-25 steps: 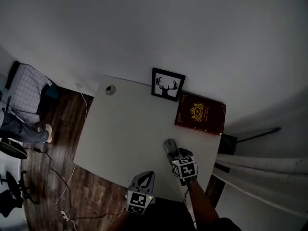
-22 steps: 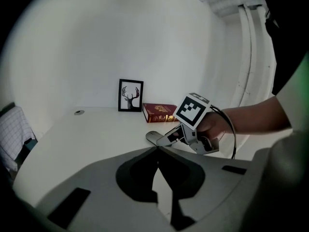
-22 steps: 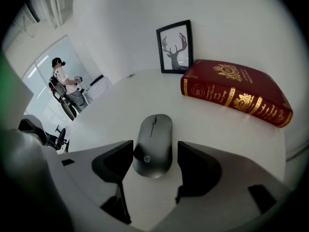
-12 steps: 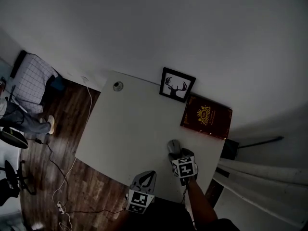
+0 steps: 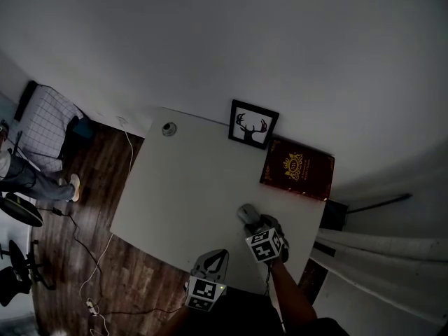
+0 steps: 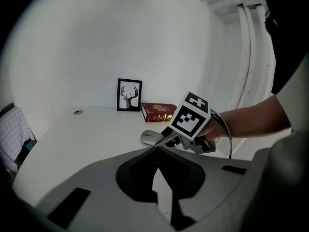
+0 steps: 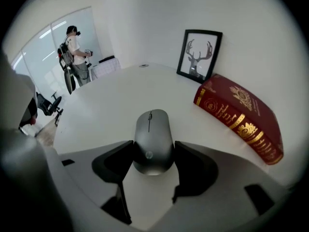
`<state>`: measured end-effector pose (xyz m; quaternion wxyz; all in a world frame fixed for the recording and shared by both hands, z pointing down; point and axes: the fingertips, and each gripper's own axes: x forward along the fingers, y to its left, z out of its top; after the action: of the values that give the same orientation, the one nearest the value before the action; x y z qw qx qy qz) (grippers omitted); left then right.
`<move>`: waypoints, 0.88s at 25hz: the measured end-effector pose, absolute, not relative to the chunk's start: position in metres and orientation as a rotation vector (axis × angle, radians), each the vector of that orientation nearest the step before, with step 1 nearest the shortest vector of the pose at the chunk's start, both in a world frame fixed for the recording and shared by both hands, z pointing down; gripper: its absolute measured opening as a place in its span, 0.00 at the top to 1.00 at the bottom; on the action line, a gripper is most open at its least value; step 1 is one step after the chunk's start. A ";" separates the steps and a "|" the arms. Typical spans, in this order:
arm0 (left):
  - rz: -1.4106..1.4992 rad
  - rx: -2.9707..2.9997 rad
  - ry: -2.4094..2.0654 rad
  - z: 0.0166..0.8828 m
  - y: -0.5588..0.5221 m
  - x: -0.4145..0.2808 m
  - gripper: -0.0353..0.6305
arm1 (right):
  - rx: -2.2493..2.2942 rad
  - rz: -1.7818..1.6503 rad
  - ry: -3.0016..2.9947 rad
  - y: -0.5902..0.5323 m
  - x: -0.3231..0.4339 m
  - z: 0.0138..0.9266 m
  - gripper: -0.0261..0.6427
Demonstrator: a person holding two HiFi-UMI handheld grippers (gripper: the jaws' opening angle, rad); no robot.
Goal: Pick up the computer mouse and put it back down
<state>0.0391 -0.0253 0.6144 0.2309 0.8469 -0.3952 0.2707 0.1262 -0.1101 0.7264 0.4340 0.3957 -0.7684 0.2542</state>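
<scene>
Rolled over on its wrist since the earlier frame, the right gripper (image 5: pixel 254 226) shows its marker cube tilted, and its jaws have just been opening wide and then easing in a little. They stand apart now with the computer mouse (image 7: pixel 153 140) between them, pads just beside its flanks; whether they touch it I cannot tell. That mouse lies flat on the white table (image 5: pixel 182 187), near the near edge and toward the near-right corner. Open tabletop runs from it to the left edge and on to the far-left corner, where a small round disc (image 5: pixel 169 129) sits. Room is tighter on the other side: a red book (image 5: pixel 297 167) lies along the right edge at the far-right corner, and a framed deer picture (image 5: pixel 253 124) stands at the far edge against the wall, just beside the book. The left gripper (image 5: pixel 215 256) hangs at the near edge, well left of the mouse, jaws closed on nothing. Beyond the left edge the dark wood floor (image 5: pixel 84 215) carries trailing cables (image 5: pixel 98 257). The head view is dim, and the person's right forearm (image 5: pixel 290 296) covers the near-right corner. From the left gripper view the right gripper's cube hides the mouse's rear — only its nose shows — and that gripper's own body fills the lower half of the view.
</scene>
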 end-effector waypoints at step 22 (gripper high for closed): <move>0.679 2.267 -1.042 0.631 -0.031 0.025 0.94 | 0.970 0.363 -1.968 -0.093 0.112 0.696 0.57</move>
<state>0.0248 -0.0311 0.6310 0.2746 0.8431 -0.3875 0.2524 0.1117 -0.0929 0.6960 0.4430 0.3912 -0.7933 0.1464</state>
